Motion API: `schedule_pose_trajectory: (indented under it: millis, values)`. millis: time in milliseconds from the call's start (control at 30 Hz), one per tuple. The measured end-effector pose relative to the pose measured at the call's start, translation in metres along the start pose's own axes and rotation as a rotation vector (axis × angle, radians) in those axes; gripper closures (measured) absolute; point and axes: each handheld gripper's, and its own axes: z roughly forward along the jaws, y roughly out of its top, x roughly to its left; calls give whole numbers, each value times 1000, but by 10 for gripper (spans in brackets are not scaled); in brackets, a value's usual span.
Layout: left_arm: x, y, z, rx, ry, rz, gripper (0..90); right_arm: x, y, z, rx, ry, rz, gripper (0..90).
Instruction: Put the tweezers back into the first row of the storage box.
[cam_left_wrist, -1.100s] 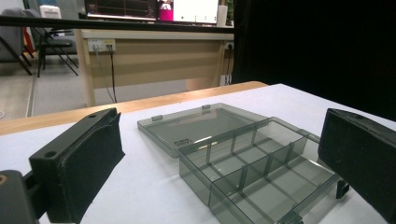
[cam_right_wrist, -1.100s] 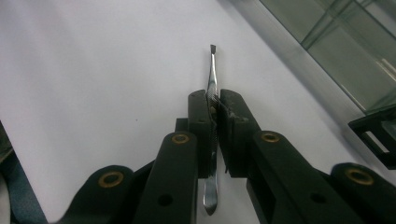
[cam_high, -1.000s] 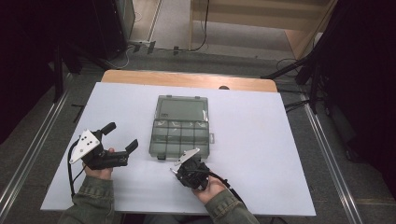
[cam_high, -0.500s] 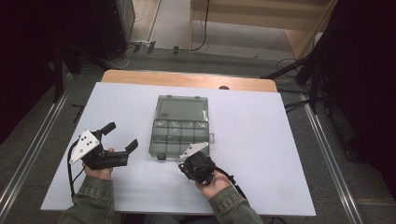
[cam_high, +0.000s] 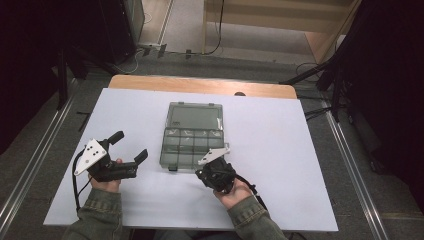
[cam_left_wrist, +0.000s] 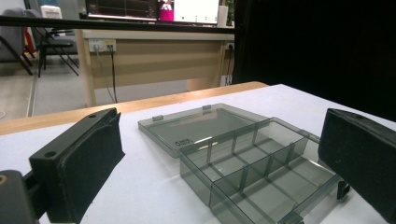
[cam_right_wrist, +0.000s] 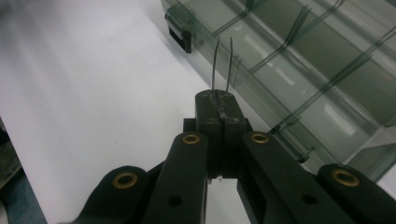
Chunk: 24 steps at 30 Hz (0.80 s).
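An open smoke-grey compartment box (cam_high: 192, 147) lies mid-table, its lid (cam_high: 195, 117) folded flat behind the divided tray. My left gripper (cam_high: 129, 146) rests on the table left of the box, jaws wide apart with nothing between them; in the left gripper view (cam_left_wrist: 222, 126) the box (cam_left_wrist: 252, 163) lies ahead between the two pads. My right gripper (cam_high: 215, 172) hovers at the box's front edge. Its jaws (cam_right_wrist: 219, 100) are shut on a thin two-pronged metal wire (cam_right_wrist: 222, 65) that sticks out of the tips toward the tray (cam_right_wrist: 303, 70).
The white table top (cam_high: 300, 165) has a wooden strip (cam_high: 200, 85) along its far edge. A dark latch (cam_right_wrist: 180, 30) juts from the box's front wall. Black stands and cables sit on the floor around the table.
My right hand has risen a little and shifted right along the box's front edge with the wire in its jaws. The left hand and the box have not moved.
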Motion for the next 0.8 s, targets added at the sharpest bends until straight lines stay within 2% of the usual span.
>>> schedule_pose_trajectory:
  millis: [467,800]
  values:
    - [0,0,0,3,2,2,0,-19,11,-16,-79,-9,43,900]
    - [1,0,0,5,1,2,0,-42,20,-21,-154,-25,103,900]
